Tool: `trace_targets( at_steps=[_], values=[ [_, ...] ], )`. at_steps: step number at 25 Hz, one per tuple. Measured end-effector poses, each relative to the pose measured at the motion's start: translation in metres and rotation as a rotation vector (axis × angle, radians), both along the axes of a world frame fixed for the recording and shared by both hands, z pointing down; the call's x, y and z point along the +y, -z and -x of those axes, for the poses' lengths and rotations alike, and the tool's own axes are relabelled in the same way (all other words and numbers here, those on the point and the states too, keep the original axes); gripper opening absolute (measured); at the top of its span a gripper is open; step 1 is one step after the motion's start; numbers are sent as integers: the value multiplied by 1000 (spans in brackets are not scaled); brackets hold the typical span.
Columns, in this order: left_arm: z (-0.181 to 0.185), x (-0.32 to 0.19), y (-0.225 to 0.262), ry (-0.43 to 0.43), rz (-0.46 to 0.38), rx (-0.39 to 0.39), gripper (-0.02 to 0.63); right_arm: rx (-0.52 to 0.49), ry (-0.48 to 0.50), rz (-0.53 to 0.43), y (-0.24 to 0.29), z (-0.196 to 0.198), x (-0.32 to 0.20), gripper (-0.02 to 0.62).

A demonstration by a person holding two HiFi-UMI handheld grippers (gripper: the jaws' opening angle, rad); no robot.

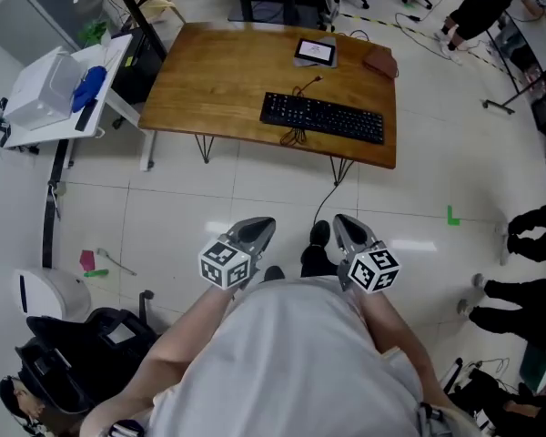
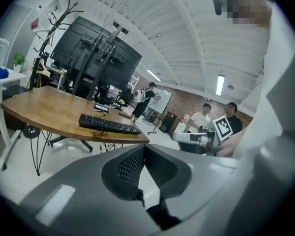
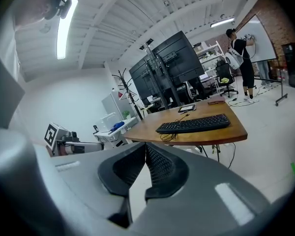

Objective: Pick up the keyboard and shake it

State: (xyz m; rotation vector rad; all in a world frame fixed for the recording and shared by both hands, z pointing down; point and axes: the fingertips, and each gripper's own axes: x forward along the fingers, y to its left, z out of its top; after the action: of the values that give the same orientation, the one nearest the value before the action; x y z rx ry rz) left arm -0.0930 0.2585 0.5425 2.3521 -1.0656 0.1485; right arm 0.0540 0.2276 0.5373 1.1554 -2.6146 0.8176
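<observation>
A black keyboard (image 1: 322, 117) lies on the wooden table (image 1: 209, 80), near its front edge, with its cable bunched in front. It also shows in the left gripper view as the keyboard (image 2: 109, 125) and in the right gripper view as the keyboard (image 3: 193, 124). Both grippers are held close to the person's body, well short of the table. My left gripper (image 1: 262, 226) is shut and empty. My right gripper (image 1: 340, 221) is shut and empty too. In their own views the left gripper (image 2: 143, 147) and right gripper (image 3: 145, 145) show their jaws pressed together.
A tablet (image 1: 315, 52) and a brown wallet-like case (image 1: 380, 62) lie at the table's far side. A white side table (image 1: 64, 98) with a blue object stands left. A black chair (image 1: 82, 353) is at lower left. People stand at the right (image 1: 528, 262).
</observation>
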Motion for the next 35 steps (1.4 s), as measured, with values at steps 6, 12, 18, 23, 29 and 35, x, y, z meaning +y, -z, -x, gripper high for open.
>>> trace_targets(
  at_steps=[6, 12, 18, 23, 29, 35],
  values=[
    [-15, -63, 11, 17, 16, 39, 0, -17, 17, 22, -5, -20, -56, 5],
    [-41, -128, 16, 49, -3, -96, 0, -35, 14, 39, -9, -57, -109, 3],
    [-53, -165, 17, 87, 29, -75, 0, -15, 2, 86, -27, -94, -151, 5],
    [-31, -179, -2, 205, 131, -37, 0, -14, -5, 139, -42, -108, -168, 26],
    [-4, -192, -19, 240, 189, -15, 0, 18, -13, 195, -57, -102, -182, 34],
    [3, -228, -40, 99, 205, -29, 0, 43, -76, 195, -54, -83, -213, 32]
  ],
)
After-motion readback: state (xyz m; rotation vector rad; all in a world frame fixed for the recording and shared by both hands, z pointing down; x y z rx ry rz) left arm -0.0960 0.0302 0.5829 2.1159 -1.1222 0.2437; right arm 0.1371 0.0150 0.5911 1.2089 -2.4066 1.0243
